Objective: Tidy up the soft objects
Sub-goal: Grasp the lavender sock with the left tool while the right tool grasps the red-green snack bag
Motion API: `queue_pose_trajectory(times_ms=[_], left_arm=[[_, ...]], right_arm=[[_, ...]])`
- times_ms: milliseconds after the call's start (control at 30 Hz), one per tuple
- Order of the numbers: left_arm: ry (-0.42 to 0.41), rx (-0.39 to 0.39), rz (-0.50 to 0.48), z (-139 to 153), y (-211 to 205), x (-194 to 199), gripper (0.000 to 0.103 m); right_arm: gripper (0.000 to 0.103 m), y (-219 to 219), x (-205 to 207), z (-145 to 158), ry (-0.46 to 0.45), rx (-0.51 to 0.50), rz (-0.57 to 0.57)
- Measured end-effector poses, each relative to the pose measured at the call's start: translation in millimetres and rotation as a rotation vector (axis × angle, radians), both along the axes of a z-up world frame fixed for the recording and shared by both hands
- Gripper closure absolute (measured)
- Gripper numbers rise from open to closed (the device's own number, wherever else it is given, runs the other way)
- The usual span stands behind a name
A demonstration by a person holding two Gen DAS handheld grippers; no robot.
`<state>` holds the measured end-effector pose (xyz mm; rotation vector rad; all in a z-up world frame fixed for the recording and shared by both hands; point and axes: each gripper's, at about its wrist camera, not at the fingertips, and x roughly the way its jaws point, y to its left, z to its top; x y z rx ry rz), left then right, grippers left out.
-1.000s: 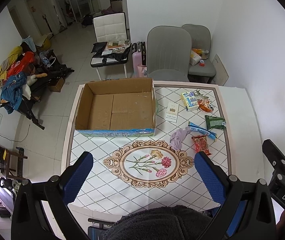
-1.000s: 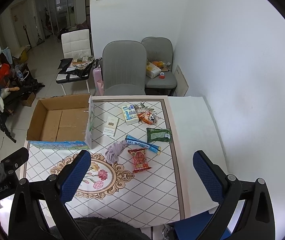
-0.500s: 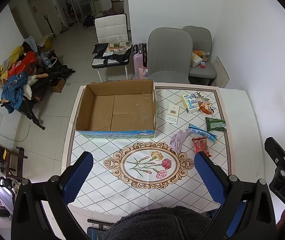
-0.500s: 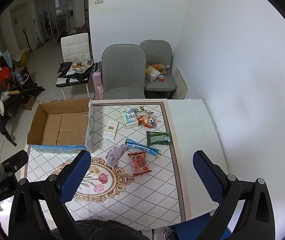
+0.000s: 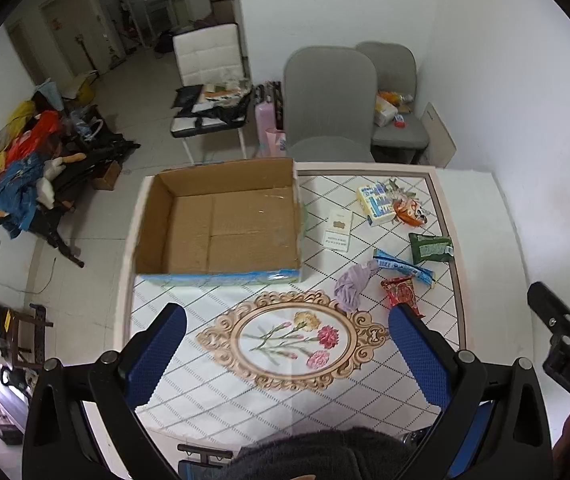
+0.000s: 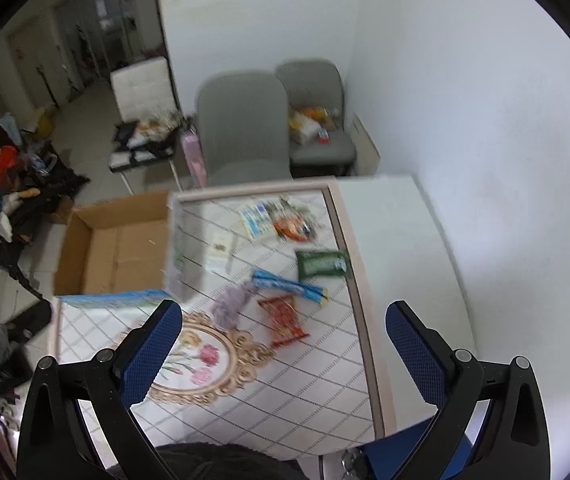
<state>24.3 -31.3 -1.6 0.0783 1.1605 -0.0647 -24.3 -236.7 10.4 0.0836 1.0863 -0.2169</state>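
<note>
On the patterned table (image 5: 245, 400) sits a cardboard box (image 5: 221, 224) (nothing inside), a purple cloth (image 5: 351, 286) among snack packets (image 5: 403, 294); left gripper (image 5: 287, 354) and right gripper (image 6: 285, 350) hover spread wide, holding nothing.

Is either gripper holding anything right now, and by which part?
Nothing is held. The left gripper and right gripper are both open above the table.

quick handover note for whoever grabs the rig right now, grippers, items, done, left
Left gripper: open, holding nothing, above the table.
Right gripper: open, holding nothing.
Cardboard box: on the table's left side, nothing inside.
Purple cloth: right of the box, beside the red snack packet, blue packet and green packet.
Done: nothing boxed yet.
Left: likely the cloth and packets into the box.
</note>
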Motion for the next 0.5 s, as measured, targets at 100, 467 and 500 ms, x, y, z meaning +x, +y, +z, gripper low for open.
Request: queue_pose_trajectory(times_ms=[100,467,500], left_arm=[[0.052,0.025,-0.030,-36,-16,29,0.000],[0.323,0.206,-0.221,-217,-96,96,0.015],[0.346,0.205,-0.224,-229,-101,100,0.020]], right_arm=[[0.000,-24,24,-58,0.110,0.022,-0.022],[0.001,-63,96,-314,0.442,0.293,-0.050],[0.003,-61,99,-328,0.457,0.300,-0.049]])
